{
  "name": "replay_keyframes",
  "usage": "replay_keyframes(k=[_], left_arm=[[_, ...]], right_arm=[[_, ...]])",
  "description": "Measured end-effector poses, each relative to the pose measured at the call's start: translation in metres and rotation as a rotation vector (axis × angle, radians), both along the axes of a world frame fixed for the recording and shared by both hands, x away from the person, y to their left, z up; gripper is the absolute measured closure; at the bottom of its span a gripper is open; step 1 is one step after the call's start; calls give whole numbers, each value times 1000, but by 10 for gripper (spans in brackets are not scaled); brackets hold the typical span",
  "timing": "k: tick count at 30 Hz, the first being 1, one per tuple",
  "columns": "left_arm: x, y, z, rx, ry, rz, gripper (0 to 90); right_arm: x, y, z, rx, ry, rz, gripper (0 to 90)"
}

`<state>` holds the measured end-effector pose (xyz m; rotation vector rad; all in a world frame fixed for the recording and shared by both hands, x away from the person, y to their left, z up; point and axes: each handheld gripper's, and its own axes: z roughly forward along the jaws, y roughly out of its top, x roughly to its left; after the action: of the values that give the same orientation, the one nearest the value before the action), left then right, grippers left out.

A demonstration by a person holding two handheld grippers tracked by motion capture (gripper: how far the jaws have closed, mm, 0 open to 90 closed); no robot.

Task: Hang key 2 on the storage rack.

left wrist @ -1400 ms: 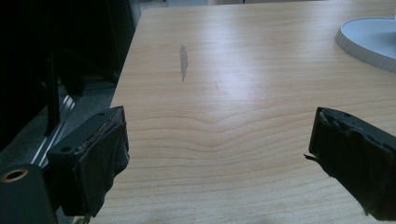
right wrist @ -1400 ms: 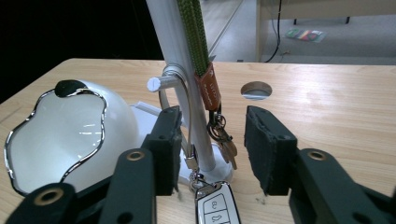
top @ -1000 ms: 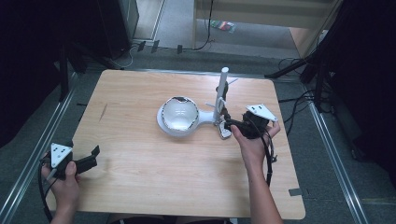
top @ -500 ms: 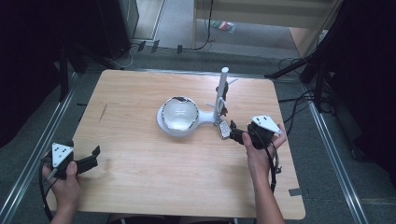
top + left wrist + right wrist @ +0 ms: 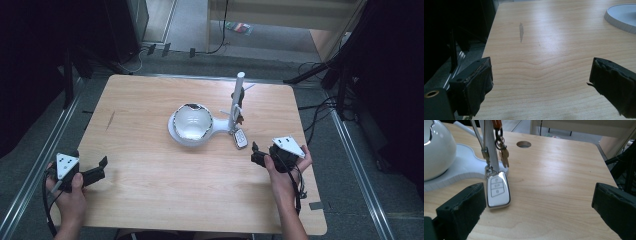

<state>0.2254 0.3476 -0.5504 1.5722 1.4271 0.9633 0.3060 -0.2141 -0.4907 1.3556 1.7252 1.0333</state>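
Right gripper view reveals key fob [image 5: 497, 192] buttons, blurred from above

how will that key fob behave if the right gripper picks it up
The key fob looks glossy and smooth, so it may slip between the fingers. It seems clipped by a ring to a strap on the white post, so it would probably swing or tug rather than lift freely. The small keys hanging beside it would likely dangle and jingle.

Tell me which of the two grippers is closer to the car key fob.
The right gripper: its open jaws sit just short of the car key fob, which lies on the table by the white stand. The left gripper waits at the table's near-left edge.
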Motion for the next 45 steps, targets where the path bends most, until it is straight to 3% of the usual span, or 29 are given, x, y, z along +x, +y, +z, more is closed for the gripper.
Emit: replay_keyframes(k=[35, 38, 45], left_arm=[[-1, -2, 0, 22, -6, -11, 57], [-1, -2, 0, 22, -7, -12, 57], [-1, -3, 0, 25, -2, -22, 57]], right_arm=[[-53, -50, -28, -30, 55, -54, 0], [-57, -56, -29, -4, 61, -58, 0], [-69, -68, -34, -2, 57, -66, 0]])
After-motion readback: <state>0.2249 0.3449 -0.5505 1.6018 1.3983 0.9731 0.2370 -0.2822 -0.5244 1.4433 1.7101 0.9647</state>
